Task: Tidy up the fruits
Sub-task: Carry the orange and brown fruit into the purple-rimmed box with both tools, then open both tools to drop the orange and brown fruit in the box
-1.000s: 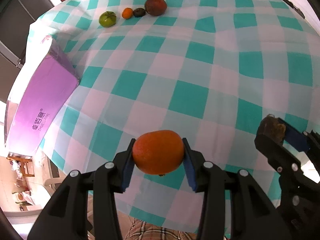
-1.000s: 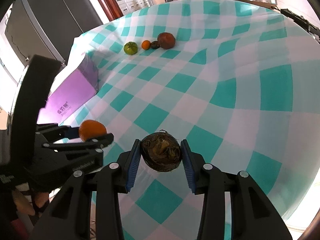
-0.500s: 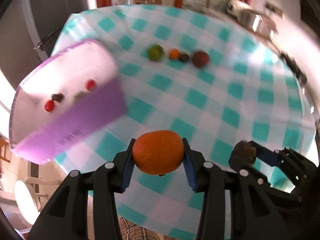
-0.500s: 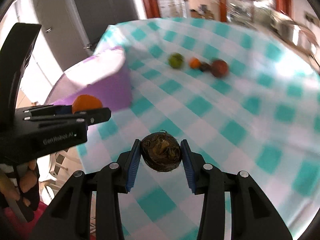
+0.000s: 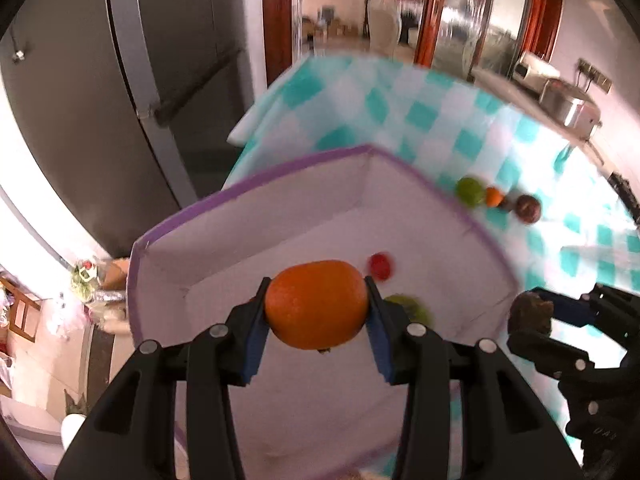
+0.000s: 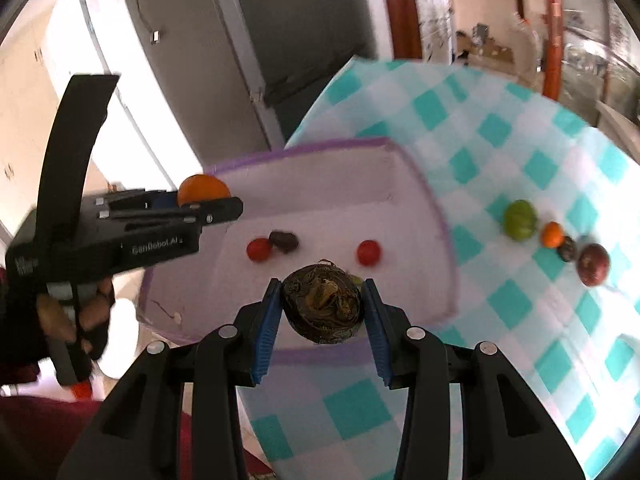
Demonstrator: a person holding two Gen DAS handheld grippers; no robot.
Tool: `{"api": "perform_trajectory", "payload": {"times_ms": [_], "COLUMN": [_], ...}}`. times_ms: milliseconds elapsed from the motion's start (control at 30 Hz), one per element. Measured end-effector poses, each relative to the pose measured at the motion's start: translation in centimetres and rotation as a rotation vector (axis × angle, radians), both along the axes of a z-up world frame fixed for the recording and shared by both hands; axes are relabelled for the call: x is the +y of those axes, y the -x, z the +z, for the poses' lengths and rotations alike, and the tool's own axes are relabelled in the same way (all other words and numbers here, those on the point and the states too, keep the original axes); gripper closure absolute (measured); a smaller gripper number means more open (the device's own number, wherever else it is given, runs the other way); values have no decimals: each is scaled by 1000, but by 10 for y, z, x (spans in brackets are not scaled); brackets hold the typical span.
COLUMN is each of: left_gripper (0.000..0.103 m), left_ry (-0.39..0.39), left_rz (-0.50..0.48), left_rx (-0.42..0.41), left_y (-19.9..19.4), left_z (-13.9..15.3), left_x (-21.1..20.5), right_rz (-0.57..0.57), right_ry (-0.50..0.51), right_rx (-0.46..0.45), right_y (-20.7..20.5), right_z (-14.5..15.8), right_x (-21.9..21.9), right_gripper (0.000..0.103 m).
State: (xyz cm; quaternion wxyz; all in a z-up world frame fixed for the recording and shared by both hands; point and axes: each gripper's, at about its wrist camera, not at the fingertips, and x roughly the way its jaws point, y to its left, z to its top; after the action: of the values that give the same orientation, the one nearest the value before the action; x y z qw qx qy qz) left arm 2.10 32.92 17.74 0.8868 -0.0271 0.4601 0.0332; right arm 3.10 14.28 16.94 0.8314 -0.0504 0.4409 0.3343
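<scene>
With both jaws clamped, left gripper (image 5: 316,306) on the orange (image 5: 316,304) and right gripper (image 6: 322,306) on the brown fruit (image 6: 322,304), you're mid-delivery: release into the purple box (image 5: 416,178) ahead of them.

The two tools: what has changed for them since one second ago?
Both tools swung left toward the purple box. The left tool now holds its orange over the box; the right tool brings its brown fruit to the box's edge. Both grips and the row of four fruits are unchanged.

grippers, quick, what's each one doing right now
Left gripper: closed on the orange fruit, above the purple-edged box.
Right gripper: closed on the dark brown fruit.
</scene>
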Motion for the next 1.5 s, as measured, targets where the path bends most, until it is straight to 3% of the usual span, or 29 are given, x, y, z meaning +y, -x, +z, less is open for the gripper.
{"api": "perform_trajectory", "payload": {"times_ms": [200,300,367,467,633,867,1000,1033,1100,1133,1167,1300,1500], "left_gripper": [59,59,59,59,59,58,58,58,58,58,55,24,13], "left_ry": [27,-18,-45,-21,-25,-24,-30,-36,-54,-59,-62,-59,-97], "left_rz": [-39,-141,-223,-358,-465,-445,-434,-433,-427,-420,-403,-345,-228], "left_rx": [110,163,191,236,312,353,370,374,380,383,384,342,287], "left_y": [-41,-75,-95,-126,-149,-152,-150,-148,-145,-144,-142,-134,-111], "left_z": [-28,-45,-58,-78,-101,-126,-135,-137,-141,-142,-144,-137,-115], "left_x": [25,16,11,4,4,8,9,8,8,9,11,18,21], "right_rz": [53,155,258,351,384,358,315,310,273,255,246,228,212], "right_ry": [103,154,241,335,409,508,497,497,502,489,474,402,256], "right_rx": [124,169,164,176,251,378,415,411,403,410,416,381,262], "right_y": [-21,-21,-13,-6,-13,-22,-26,-26,-27,-31,-33,-26,-4], "right_z": [-28,-36,-47,-64,-84,-114,-120,-119,-119,-118,-116,-102,-63], "right_x": [41,70,98,125,148,152,145,144,141,141,138,131,100], "right_gripper": [62,62,62,62,62,61,60,56,36,33,29,18,16]}}
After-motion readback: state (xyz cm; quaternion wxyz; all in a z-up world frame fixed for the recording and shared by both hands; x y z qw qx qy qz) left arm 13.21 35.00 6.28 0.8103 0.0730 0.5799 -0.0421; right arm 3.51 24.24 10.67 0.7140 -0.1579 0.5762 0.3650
